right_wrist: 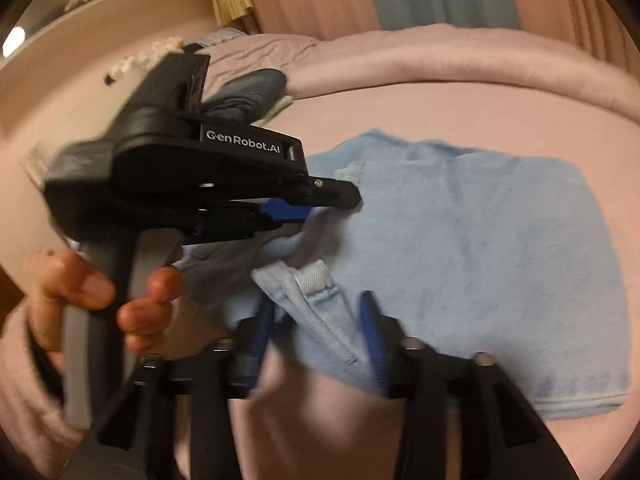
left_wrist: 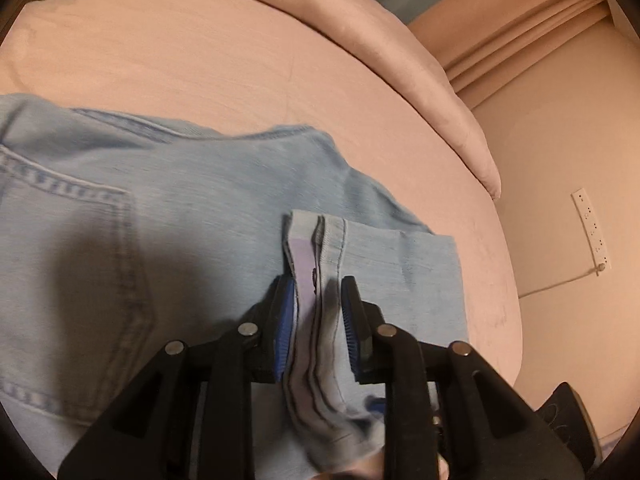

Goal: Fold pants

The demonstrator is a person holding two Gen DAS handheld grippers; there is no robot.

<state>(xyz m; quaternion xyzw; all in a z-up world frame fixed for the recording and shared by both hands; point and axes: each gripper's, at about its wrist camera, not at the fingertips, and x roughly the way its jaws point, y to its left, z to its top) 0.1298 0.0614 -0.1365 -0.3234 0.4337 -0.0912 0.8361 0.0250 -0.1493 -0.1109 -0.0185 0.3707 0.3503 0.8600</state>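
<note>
Light blue denim pants (left_wrist: 160,208) lie partly folded on a pink bed (left_wrist: 200,60), back pocket showing at the left. My left gripper (left_wrist: 318,304) is shut on the stacked leg hems (left_wrist: 316,240) and holds them over the seat of the pants. In the right wrist view the pants (right_wrist: 480,248) spread across the bed. My right gripper (right_wrist: 316,312) is shut on a bunched waistband edge (right_wrist: 316,280). The left gripper (right_wrist: 320,204), held by a hand, sits just left of it, clamped on the cloth.
A pink duvet roll (left_wrist: 400,60) runs along the bed's far side. A dark blue garment (right_wrist: 248,96) lies near the wall at the back left. A white power strip (left_wrist: 592,232) hangs on the wall to the right of the bed.
</note>
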